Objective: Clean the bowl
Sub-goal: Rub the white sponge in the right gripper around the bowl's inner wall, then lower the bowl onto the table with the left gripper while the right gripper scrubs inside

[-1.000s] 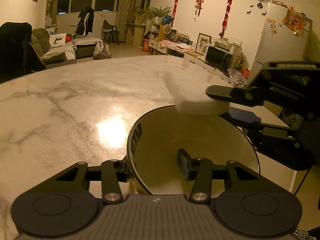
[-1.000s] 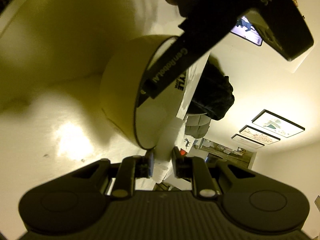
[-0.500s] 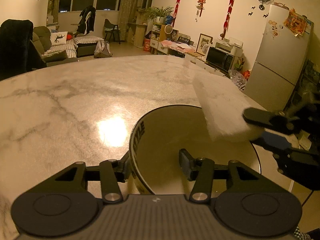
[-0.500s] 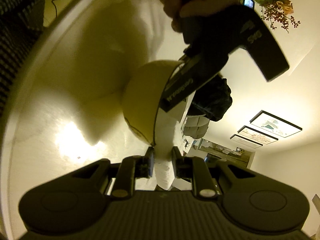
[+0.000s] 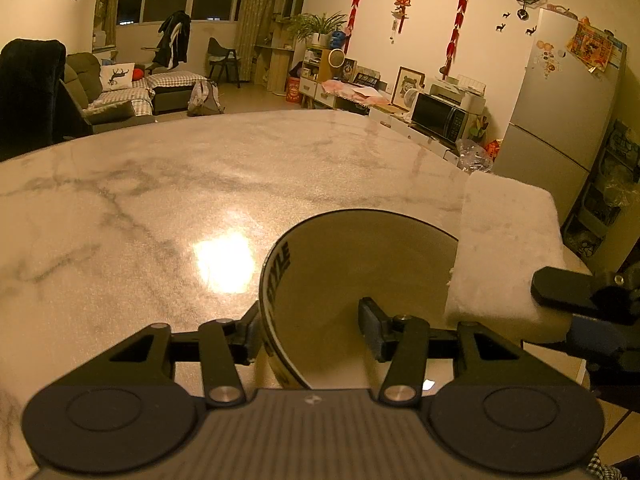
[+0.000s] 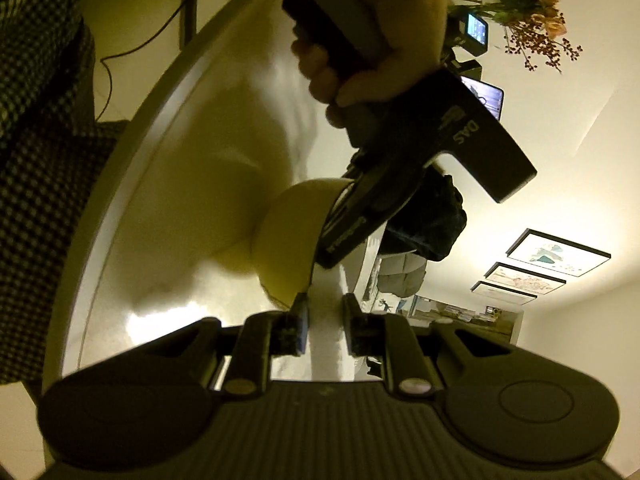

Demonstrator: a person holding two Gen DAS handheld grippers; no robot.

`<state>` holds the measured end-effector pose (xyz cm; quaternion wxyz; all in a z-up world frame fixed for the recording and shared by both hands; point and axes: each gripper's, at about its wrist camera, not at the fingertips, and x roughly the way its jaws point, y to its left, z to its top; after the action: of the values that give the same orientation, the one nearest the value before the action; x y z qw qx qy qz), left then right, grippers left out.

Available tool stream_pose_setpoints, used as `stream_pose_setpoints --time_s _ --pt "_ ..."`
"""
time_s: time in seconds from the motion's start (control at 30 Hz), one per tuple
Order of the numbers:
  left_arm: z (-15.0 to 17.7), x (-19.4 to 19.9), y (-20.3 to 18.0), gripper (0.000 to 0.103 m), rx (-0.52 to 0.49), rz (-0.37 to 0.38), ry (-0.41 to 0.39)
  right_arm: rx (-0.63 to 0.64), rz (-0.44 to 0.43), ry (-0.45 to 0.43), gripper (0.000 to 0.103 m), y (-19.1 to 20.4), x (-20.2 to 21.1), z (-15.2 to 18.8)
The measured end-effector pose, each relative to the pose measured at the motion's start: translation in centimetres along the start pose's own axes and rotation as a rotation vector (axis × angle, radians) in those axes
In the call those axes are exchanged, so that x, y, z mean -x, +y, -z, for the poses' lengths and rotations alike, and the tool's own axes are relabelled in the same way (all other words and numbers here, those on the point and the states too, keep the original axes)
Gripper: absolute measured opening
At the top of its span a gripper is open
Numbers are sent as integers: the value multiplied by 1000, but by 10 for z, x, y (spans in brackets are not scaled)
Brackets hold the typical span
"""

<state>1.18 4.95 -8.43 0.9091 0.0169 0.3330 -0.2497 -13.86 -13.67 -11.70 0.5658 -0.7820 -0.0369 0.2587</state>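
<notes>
While the left gripper [image 5: 310, 330] straddles the near wall of the bowl [image 5: 360, 264], one finger sits outside the rim against the lettered band and the other stands inside the cavity, apart from the wall, so the jaws are at a middling width and the inner pad does not press on the bowl. The bowl rests on the marble table [image 5: 160, 200], close to the table's near right edge. In the right wrist view, the right gripper [image 6: 323, 322] is rolled so that the table appears tilted steeply, and its jaws are narrow and clamped on a white sponge [image 6: 326, 304] that fills the gap between the pads. A hand [image 6: 384, 40] grips the handle of the left gripper above the bowl. In the left wrist view, the sponge [image 5: 508, 248] stands upright at the bowl's right rim, overlapping the rim edge, with the dark fingers [image 5: 560, 288] of the right gripper holding its right side. Compared with a second ago, the sponge has travelled from the far rim of the bowl round to the right rim and nearer to the left camera, while the left gripper and the bowl have kept their places. Beyond the table stand a microwave [image 5: 438, 118] and a refrigerator [image 5: 560, 100].
</notes>
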Motion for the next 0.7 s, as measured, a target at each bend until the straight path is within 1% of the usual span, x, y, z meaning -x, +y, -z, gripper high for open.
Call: stream_pose_setpoints --time_s 0.2,0.3,0.37,0.5,0.7 --pt "3 6 -2 49 -8 -13 1 0 8 18 19 -2 -19 7" --pt "5 12 -2 47 -17 -36 -20 23 25 31 18 -1 -25 10" --pt "6 17 -4 46 -19 -36 -27 38 40 40 18 -3 -31 13" --pt "9 29 -3 46 -19 -40 -55 9 8 38 18 -16 -38 18" --pt "13 41 0 46 -2 -34 -91 -62 -30 9 18 -43 -49 18"
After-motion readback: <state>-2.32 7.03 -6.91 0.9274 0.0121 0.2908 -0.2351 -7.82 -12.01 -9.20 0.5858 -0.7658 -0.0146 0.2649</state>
